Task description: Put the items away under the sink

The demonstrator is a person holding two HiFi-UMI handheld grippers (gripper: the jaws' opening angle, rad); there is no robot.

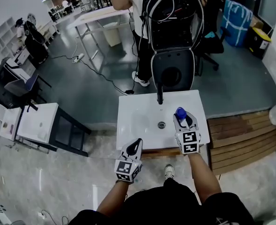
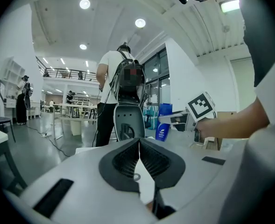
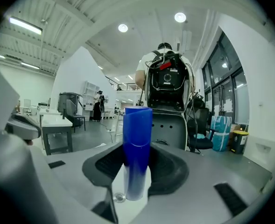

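- Your right gripper (image 3: 137, 171) is closed on a blue bottle (image 3: 137, 139). The bottle stands upright between the pads, its cap well above the jaws.
- In the head view, this gripper hangs over the right part of the white sink (image 1: 138, 114). The drain (image 1: 161, 124) lies just to the gripper's left, and the black faucet (image 1: 160, 93) is ahead of it and to its left.
- Your left gripper (image 2: 139, 158) is empty, its jaws closed tip to tip with nothing between them. It is at the sink's near edge, to the left of the right gripper and behind it.
- From the left gripper view, the bottle shows ahead and to the right, held upright in the other gripper's jaws.
- Ahead of both grippers, past the sink's far edge, a person (image 2: 110, 78) in a white shirt stands with their back turned, carrying a black backpack rig (image 3: 166, 85).
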